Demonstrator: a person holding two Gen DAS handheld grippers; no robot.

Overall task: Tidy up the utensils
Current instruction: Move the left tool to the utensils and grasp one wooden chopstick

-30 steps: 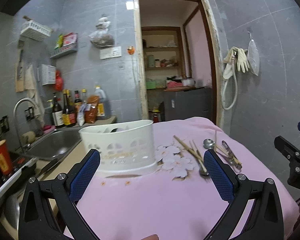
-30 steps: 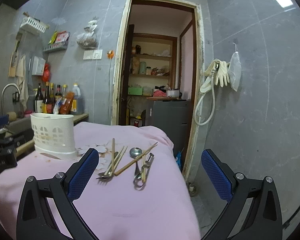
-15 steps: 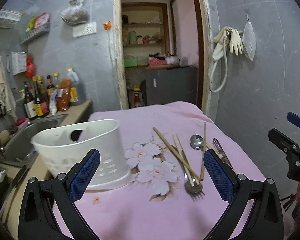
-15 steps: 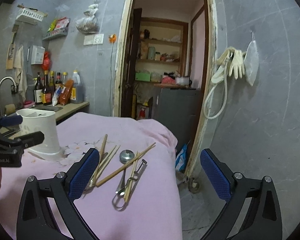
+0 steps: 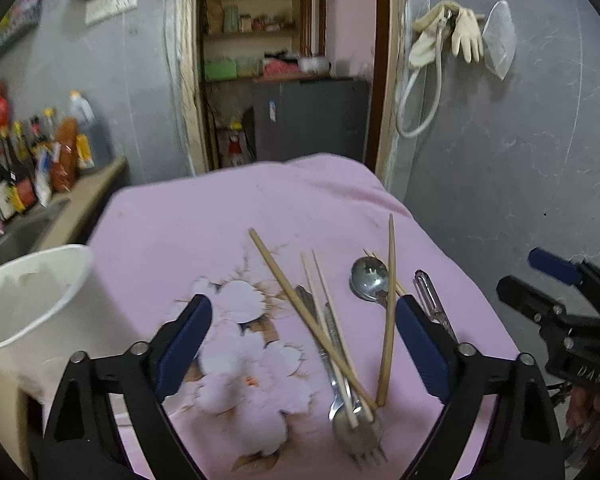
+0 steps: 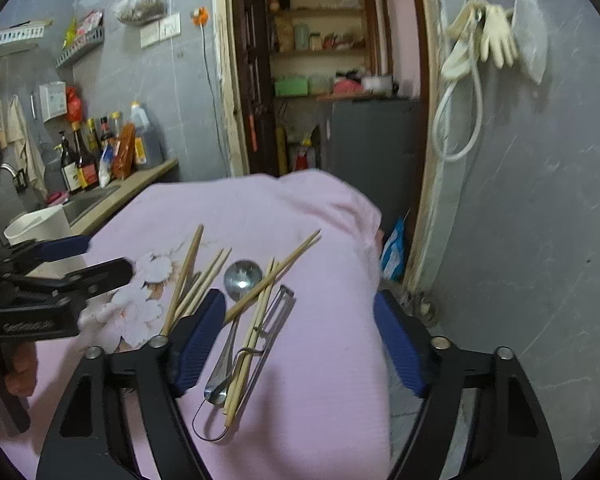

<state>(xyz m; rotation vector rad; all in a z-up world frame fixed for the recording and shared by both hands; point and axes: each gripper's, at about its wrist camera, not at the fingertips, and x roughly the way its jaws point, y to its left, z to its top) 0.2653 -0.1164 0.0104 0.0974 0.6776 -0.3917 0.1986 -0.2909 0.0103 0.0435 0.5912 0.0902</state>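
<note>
Chopsticks [image 5: 312, 316] lie loose between left tool's [image 5: 300, 344] closing fingers — right tool [image 6: 296, 336] likewise open.

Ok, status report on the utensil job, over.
Left gripper and right gripper: jaws open, just been closing, nothing gripped. Chopsticks, fork, spoon, peeler loose on cloth. Holder left, unobstructed.

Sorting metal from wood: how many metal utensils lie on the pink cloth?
3: fork under crossed chopsticks, spoon right of it, peeler rightmost. Chopsticks may hide more.
</note>
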